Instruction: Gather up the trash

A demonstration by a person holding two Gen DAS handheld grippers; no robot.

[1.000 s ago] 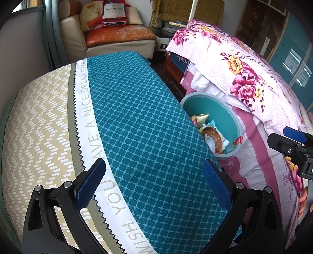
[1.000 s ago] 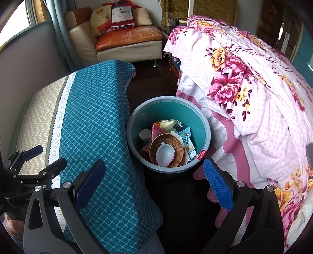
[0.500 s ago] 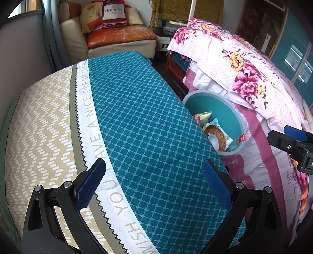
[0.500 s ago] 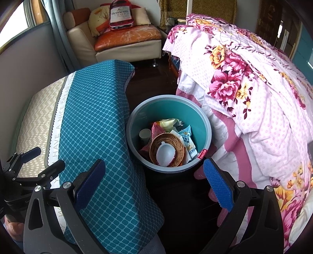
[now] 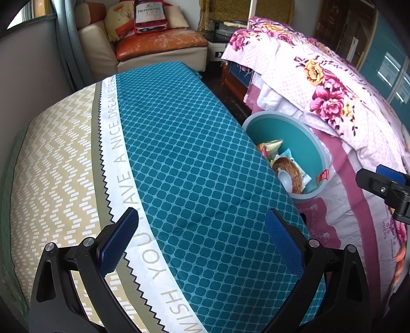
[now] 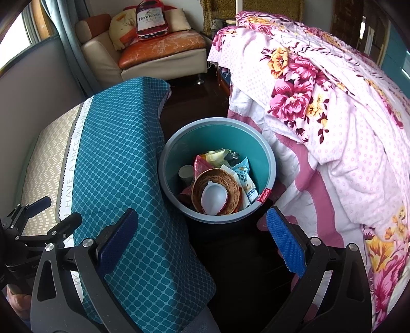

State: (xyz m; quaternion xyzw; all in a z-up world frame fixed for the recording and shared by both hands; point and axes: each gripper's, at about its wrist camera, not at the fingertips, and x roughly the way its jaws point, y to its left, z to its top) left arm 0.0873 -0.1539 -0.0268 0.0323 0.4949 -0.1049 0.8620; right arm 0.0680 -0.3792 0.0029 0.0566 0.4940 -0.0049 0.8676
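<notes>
1. Near left: table draped in a teal lattice-print cloth [image 5: 200, 179] with beige chevron panel and white lettered band
2. Right: bed heaped with a pink floral quilt [image 6: 333, 115]
3. Between them: strip of dark floor [image 6: 194, 102]
4. Far: cream armchair [image 6: 143, 59] with worn orange seat, cushions and a Hennessy bottle-shaped pillow [image 6: 151, 18]
5. Far left: grey curtain [image 6: 69, 46] beside a bright window [image 6: 15, 41], daylight coming in
6. Far right: teal glazed doors [image 5: 389, 69], dark wooden cabinet
</notes>
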